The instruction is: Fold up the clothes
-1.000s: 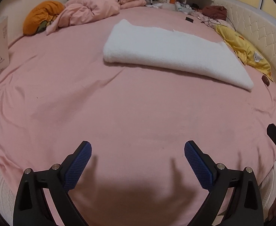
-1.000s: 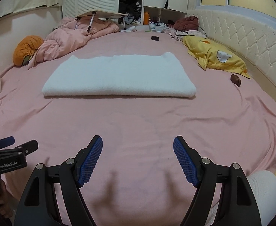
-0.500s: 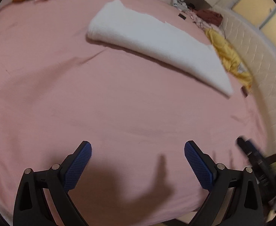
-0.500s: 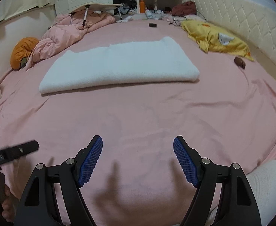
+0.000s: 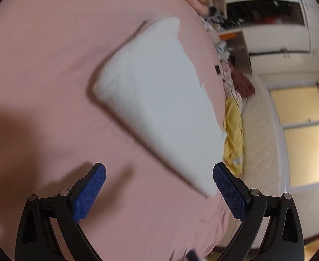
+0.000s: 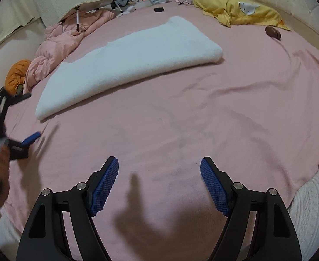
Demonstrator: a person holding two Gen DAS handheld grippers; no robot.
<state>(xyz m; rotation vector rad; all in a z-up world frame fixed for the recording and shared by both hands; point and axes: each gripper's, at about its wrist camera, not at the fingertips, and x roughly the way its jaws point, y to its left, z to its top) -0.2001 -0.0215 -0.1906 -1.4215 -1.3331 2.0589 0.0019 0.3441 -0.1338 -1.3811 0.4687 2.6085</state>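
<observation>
Right tool (image 6: 159, 182) gaping, white garment (image 6: 129, 63) beyond

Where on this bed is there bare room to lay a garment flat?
Bare pink sheet spans the near side, between the folded white fleece blanket and the open right claw. Crowded: crumpled pink duvet far left, yellow pillow and small brown object far right.

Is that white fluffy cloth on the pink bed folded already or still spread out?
Folded. The white cloth lies as a long, thick doubled strip with a rounded fold edge toward the camera, flat on the pink bed.
</observation>
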